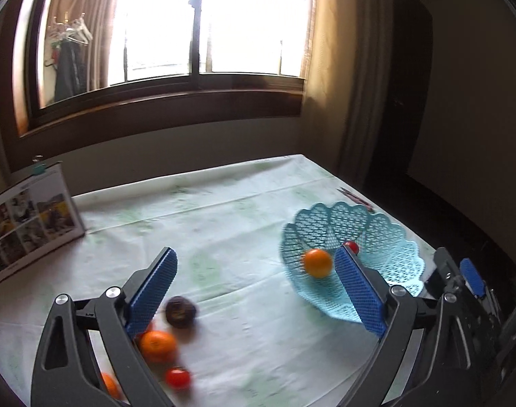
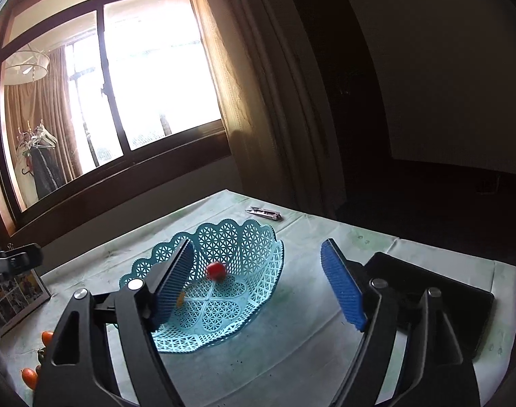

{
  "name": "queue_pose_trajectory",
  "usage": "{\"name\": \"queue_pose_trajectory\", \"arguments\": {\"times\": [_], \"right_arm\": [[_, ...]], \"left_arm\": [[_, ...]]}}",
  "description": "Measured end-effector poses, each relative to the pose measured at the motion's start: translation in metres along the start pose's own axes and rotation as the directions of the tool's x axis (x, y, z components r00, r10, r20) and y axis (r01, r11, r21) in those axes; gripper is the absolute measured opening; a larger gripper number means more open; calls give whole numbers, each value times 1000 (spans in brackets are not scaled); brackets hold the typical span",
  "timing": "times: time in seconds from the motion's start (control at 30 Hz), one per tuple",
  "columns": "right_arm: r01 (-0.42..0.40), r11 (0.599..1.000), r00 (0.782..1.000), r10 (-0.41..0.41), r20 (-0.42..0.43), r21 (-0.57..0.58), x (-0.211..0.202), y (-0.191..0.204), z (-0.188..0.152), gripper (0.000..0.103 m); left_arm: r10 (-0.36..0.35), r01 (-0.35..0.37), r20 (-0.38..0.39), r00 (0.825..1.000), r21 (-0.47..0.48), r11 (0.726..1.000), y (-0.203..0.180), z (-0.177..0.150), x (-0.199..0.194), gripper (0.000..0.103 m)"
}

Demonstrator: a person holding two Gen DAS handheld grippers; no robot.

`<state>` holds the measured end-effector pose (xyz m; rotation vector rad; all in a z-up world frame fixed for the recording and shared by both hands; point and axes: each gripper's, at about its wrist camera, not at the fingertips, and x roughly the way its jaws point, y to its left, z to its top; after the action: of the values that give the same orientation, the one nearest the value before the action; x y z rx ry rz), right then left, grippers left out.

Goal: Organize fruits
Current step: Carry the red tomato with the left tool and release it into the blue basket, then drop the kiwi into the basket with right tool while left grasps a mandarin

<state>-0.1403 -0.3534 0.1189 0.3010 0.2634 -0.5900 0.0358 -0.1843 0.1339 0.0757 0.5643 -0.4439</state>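
A light-blue lattice basket (image 1: 390,247) (image 2: 258,254) stands on the table at the right. It holds an orange (image 1: 318,263) and a small red tomato (image 1: 351,246) (image 2: 215,270). On the cloth at the lower left lie an orange (image 1: 157,346), a red tomato (image 1: 178,377), a dark brown fruit (image 1: 179,311) and another orange (image 1: 109,385), partly hidden by a finger. My left gripper (image 1: 254,259) is open and empty above the cloth between basket and loose fruits. My right gripper (image 2: 258,254) is open and empty over the basket; it also shows in the left wrist view (image 1: 461,271).
A photo box (image 1: 30,224) stands at the table's far left. A small metal tool (image 2: 264,213) lies behind the basket. A black flat object (image 2: 437,308) lies at the right of the table. Loose oranges (image 2: 29,376) show at the right wrist view's left edge.
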Motion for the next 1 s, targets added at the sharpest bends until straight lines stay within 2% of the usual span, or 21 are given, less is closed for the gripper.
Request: {"name": "queue_pose_trajectory", "arguments": {"times": [0.27,0.5,0.57,0.77,0.87,1.0], "right_arm": [[1,1000,1000,-1,1,-25,2,4,-2,80],[-9,997,1000,9,2,-77,1,14,-6,81],[-23,995,1000,23,1,-97,1,19,-7,86],[-45,987,999,46,-1,-151,0,31,-9,87],[-62,988,998,60,-16,-141,-2,33,-8,87],[-132,988,990,127,-63,-76,-8,37,-6,87]], "left_arm": [[162,-163,-22,986,-43,986,45,-9,-16,94],[208,-210,-34,978,-85,974,74,-22,-31,96],[218,-221,-39,975,-97,970,83,-28,-36,97],[249,-256,-64,966,-143,956,105,-45,-43,97],[268,-278,-77,960,-162,947,116,-53,-46,97],[289,-305,-104,952,-190,933,130,-62,-45,97]]}}
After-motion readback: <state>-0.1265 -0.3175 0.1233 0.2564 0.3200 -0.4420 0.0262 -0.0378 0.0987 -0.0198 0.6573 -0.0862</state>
